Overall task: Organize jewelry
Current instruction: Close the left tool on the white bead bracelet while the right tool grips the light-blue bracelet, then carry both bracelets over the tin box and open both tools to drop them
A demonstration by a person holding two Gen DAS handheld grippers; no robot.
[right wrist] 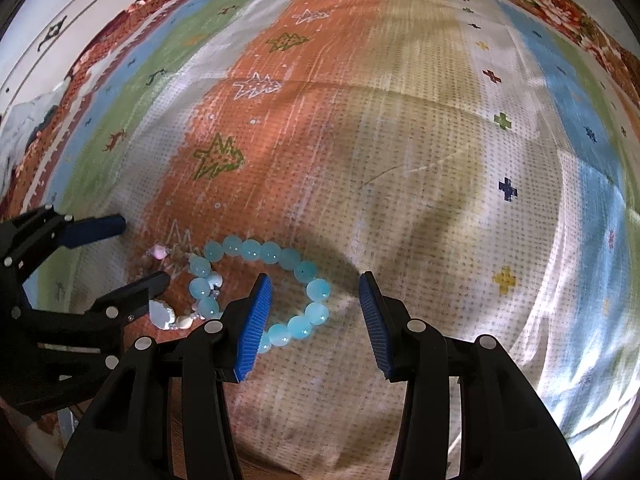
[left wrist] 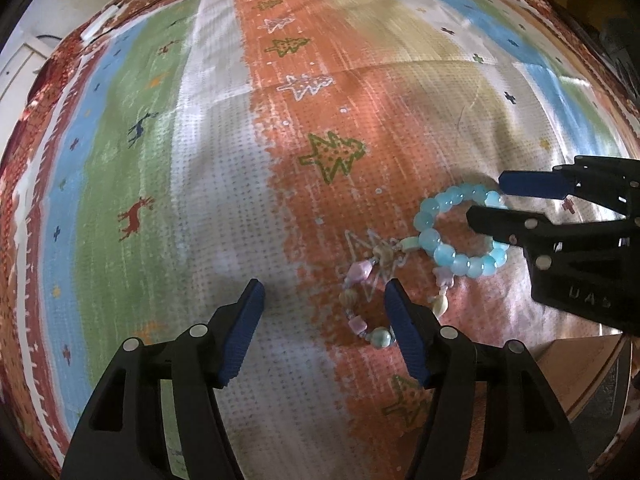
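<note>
We have two bracelets lying tangled together on the patterned cloth [right wrist: 400, 128] that covers the desk: a blue bead bracelet [right wrist: 260, 284] and a shell bracelet [left wrist: 372, 280] with pale pink and cream charms. Our right gripper [right wrist: 316, 312] stands part open and empty, one finger inside the blue ring and one outside, so the beads on its right side sit between the fingers without being pressed. Our left gripper [left wrist: 324, 332] is wide and empty, straddling part of the shell bracelet. We judge the step is separating them: close the right fingers squarely on the beads, pin the shell strand with the left, then pull apart slowly, since a charm could snag.
</note>
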